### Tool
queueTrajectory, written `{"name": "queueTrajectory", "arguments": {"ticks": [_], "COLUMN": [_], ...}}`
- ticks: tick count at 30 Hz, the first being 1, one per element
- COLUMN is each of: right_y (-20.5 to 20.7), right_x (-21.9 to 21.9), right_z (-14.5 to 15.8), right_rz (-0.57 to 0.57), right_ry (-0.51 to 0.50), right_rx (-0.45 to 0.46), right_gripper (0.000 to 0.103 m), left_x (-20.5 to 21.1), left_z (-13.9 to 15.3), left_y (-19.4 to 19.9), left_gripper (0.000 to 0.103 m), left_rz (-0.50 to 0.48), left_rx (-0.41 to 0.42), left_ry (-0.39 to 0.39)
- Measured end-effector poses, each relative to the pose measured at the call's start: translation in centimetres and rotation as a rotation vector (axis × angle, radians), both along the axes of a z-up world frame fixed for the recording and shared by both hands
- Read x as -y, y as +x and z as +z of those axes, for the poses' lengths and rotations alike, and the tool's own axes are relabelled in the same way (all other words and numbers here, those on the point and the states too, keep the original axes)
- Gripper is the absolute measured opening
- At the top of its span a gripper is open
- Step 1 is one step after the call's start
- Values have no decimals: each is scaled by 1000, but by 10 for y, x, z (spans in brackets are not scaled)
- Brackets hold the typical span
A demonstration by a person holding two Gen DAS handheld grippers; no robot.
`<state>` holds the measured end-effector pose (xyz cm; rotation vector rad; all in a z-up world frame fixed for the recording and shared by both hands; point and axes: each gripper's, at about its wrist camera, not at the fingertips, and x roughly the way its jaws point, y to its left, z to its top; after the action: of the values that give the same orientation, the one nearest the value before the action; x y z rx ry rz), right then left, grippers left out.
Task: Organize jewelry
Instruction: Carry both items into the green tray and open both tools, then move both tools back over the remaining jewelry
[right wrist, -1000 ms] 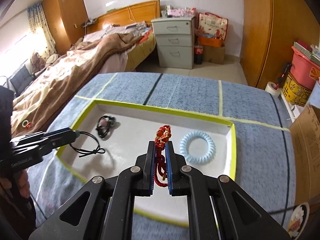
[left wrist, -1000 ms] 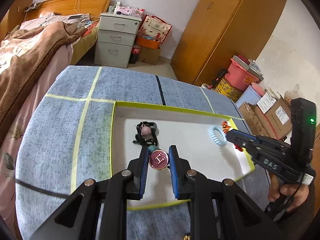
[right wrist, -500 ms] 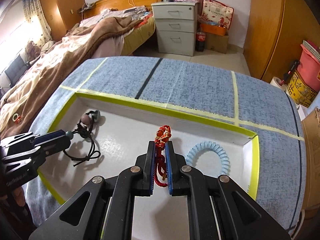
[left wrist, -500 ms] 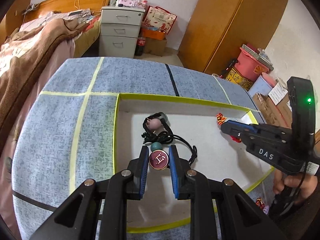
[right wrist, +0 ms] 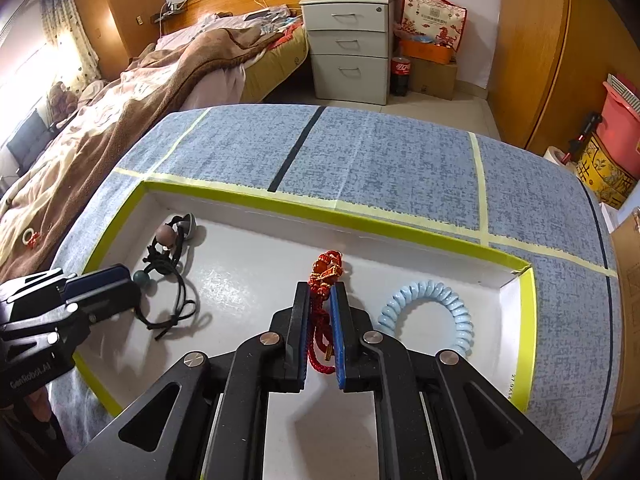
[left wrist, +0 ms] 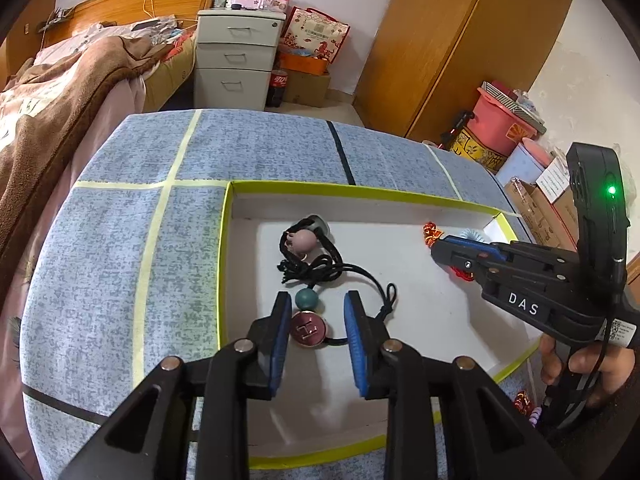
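A white tray with a yellow-green rim [left wrist: 360, 190] [right wrist: 360, 226] lies on the blue cloth. My left gripper [left wrist: 318, 312] [right wrist: 120, 280] is low over its left part and its jaws are opening. Between them lies a black cord hair tie with a round maroon charm [left wrist: 308, 330] and a teal bead [left wrist: 307, 299]; the right pad stands apart from the charm. Just beyond lies a second tie with a pink bead [left wrist: 306, 240] [right wrist: 166, 234]. My right gripper [right wrist: 320, 292] [left wrist: 436, 246] is shut on a red knotted cord ornament [right wrist: 326, 268]. A light blue coil tie [right wrist: 428, 312] rests beside it.
The blue cloth table [right wrist: 400, 160] carries yellow and black tape lines. A small red trinket [left wrist: 522, 400] lies outside the tray by the person's hand [left wrist: 576, 364]. A bed [right wrist: 140, 80] is on the left, a grey nightstand [left wrist: 236, 60] behind, a wardrobe and boxes on the right.
Both grippers have sunk lower into the tray. The left jaws have widened around the maroon charm, and its black cord now lies on the tray floor. The right grip is unchanged.
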<state>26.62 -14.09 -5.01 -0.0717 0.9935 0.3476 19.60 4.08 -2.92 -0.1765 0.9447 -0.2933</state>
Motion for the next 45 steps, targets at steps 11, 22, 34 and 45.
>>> {"name": "queueTrajectory", "arguments": {"ticks": [11,22,34,45], "right_y": [-2,-41,-120,-179], "right_x": [5,20,58,75], "right_z": [3,38,41,23], "right_rz": [-16,-21,-76,-119], "right_ry": [43,81,113,114], "right_rx": [5,84,108,106], "right_gripper": [19,49,49,49], "left_x": [1,-1,-6,-17], "left_z": [4,30,29,9], "left_y": [-5,-42,-100,-137], "left_gripper": [43,51,52,52], "left_rz": [-2,-11,-20,25], "left_rx": [0,60,71,31], "left_ry": [-12,-30,-34,-42]}}
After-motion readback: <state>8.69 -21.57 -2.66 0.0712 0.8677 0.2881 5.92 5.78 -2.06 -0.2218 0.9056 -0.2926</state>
